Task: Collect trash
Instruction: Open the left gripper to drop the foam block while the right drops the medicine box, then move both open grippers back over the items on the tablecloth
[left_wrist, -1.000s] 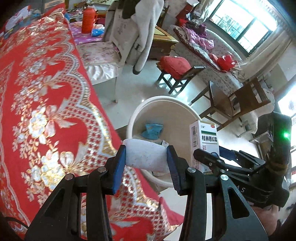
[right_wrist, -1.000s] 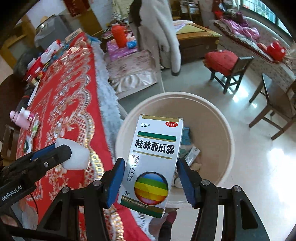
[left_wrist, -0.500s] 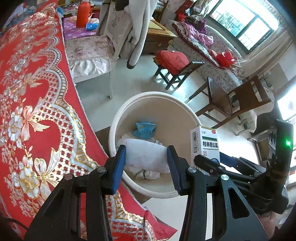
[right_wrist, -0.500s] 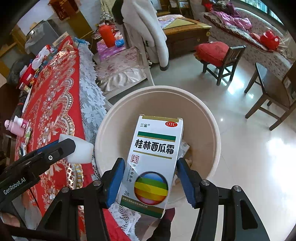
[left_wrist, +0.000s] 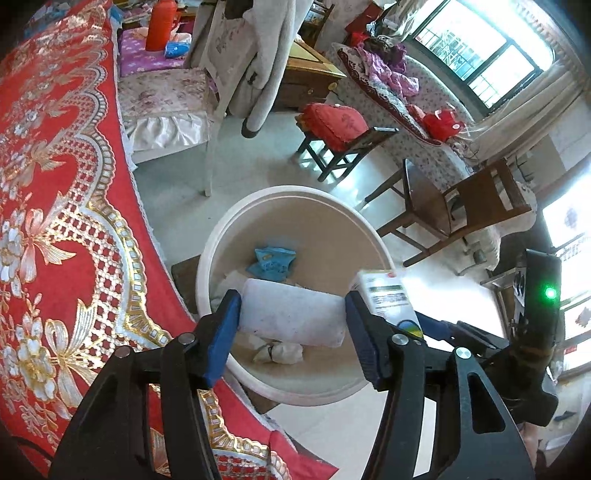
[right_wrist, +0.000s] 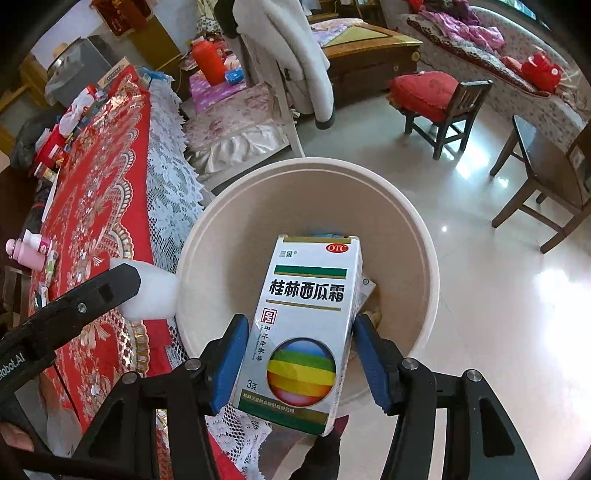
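White foam block (left_wrist: 288, 321), soft and rectangular: sits end to end between the blue pads of the left tool (left_wrist: 291, 314), just over the near rim of the round cream plastic bin (left_wrist: 295, 190). Jaws have just been opening, at a middling spread now; pads appear to touch both ends of the block, so counts as a slackening hold rather than a clean let-go.

Beside it, white medicine carton with a rainbow ball on its face (right_wrist: 306, 280): clamped by its two long sides in the right tool (right_wrist: 301, 328), upright, top end leaning out over the bin's mouth. Jaws at a middling width, firm on the carton.

Inside the bin, a crumpled blue wrapper (left_wrist: 271, 260) and some pale scraps on the bottom. Left of the bin, hanging red-and-gold embroidered cloth on the tabletop (left_wrist: 55, 221), with a lace edge just beside the rim.

Step in hand, by the look of it: the drop, both pieces already carried to the bin. Next move calls for spreading the left jaws wider until the foam falls free inside the rim and not onto the cloth edge, then parting the right jaws so the carton slides in after it. Afterwards, likely back to the tabletop for whatever litter remains.
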